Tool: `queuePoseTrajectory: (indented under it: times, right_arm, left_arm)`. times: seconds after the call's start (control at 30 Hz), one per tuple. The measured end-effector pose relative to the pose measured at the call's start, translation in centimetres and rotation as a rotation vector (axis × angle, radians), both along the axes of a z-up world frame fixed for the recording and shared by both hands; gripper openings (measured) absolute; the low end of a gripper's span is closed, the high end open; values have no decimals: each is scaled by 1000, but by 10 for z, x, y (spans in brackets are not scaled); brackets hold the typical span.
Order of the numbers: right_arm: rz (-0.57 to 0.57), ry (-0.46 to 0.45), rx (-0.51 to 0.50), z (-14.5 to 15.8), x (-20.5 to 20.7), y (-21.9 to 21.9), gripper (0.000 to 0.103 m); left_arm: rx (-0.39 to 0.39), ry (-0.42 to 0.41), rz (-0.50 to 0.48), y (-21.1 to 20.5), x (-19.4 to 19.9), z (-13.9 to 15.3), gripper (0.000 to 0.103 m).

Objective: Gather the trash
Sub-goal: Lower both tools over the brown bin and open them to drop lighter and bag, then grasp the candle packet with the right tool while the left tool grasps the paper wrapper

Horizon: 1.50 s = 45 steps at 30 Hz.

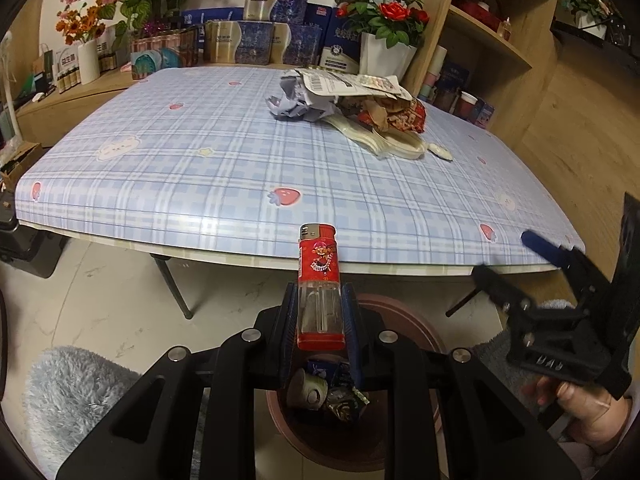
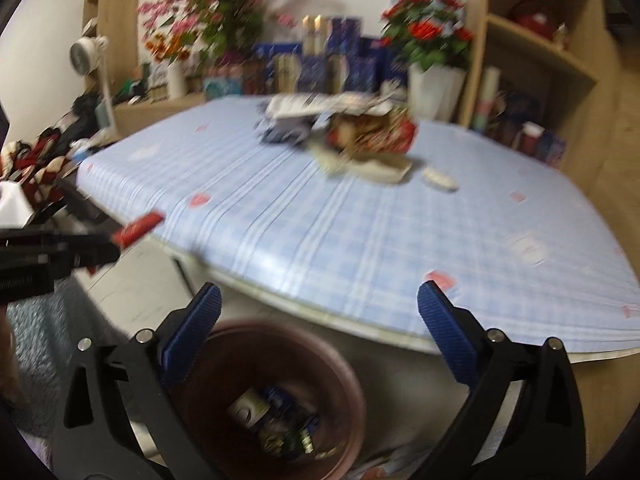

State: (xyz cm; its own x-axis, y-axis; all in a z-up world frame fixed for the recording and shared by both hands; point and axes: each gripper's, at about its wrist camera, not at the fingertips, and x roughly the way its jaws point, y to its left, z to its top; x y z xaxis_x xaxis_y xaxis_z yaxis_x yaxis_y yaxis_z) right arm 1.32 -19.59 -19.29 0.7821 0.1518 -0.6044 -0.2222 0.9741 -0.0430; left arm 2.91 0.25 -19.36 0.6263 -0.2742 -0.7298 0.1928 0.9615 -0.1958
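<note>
My left gripper [image 1: 319, 316] is shut on a red lighter [image 1: 319, 284] and holds it upright above a brown trash bin [image 1: 416, 320] on the floor. The bin holds several scraps [image 1: 328, 392]. In the right wrist view the lighter [image 2: 138, 229] shows at the left in the left gripper. My right gripper [image 2: 320, 336] is open and empty over the bin [image 2: 344, 376], in front of the table edge. It also shows in the left wrist view [image 1: 508, 256] at the right. A pile of paper and wrapper trash [image 1: 344, 100] lies on the far side of the table [image 1: 200, 184].
A white scrap [image 1: 440, 151] lies right of the pile. Boxes [image 1: 256, 36] and a white pot of red roses [image 1: 384, 56] stand behind the table. A wooden shelf [image 1: 492, 40] is at the right. A grey fluffy rug [image 1: 76, 396] lies left of the bin.
</note>
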Motion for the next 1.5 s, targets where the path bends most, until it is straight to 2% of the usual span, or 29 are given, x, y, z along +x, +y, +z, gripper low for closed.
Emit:
queuePoseTrajectory:
  times: [0.1, 0.27, 0.4, 0.57, 0.63, 0.77, 0.8, 0.83, 1.03, 1.13, 1.27, 1.37, 1.5]
  right_arm:
    - [-39, -49, -13, 7, -2, -7, 97]
    - [-90, -87, -19, 12, -1, -19, 97]
    - [-126, -83, -5, 11, 1, -29, 97]
    - [-178, -57, 33, 7, 4, -44, 97]
    - [-189, -48, 45, 5, 5, -47, 97]
    - [-204, -42, 55, 3, 5, -50, 97]
    - [-206, -41, 57, 3, 5, -51, 97]
    - [-208, -39, 59, 2, 5, -51, 97]
    - [-208, -31, 66, -1, 6, -50, 97]
    - [-182, -22, 69, -3, 7, -47, 97]
    - [-144, -3, 72, -6, 10, -41, 97]
    - [-139, -1, 73, -7, 12, -40, 97]
    - [-137, -7, 84, -6, 17, -41, 97]
  left_arm:
    - [-13, 27, -55, -9, 0, -6, 22]
    - [-15, 114, -208, -37, 0, -24, 22]
    - [1, 197, -314, -58, 0, -40, 12]
    - [35, 250, -399, -77, -4, -52, 12]
    - [46, 253, -404, -79, -5, -54, 12]
    - [43, 248, -360, -73, -1, -54, 16]
    - [39, 240, -338, -69, 0, -53, 27]
    - [35, 224, -309, -64, 1, -50, 44]
    - [-21, 94, -162, -38, 7, -24, 83]
    - [-73, 46, -82, -23, 10, -12, 91]
    - [-93, 18, -19, -7, 22, -1, 91]
    - [-85, -4, -9, -4, 31, 6, 91]
    - [-125, -3, 13, 4, 48, 17, 91]
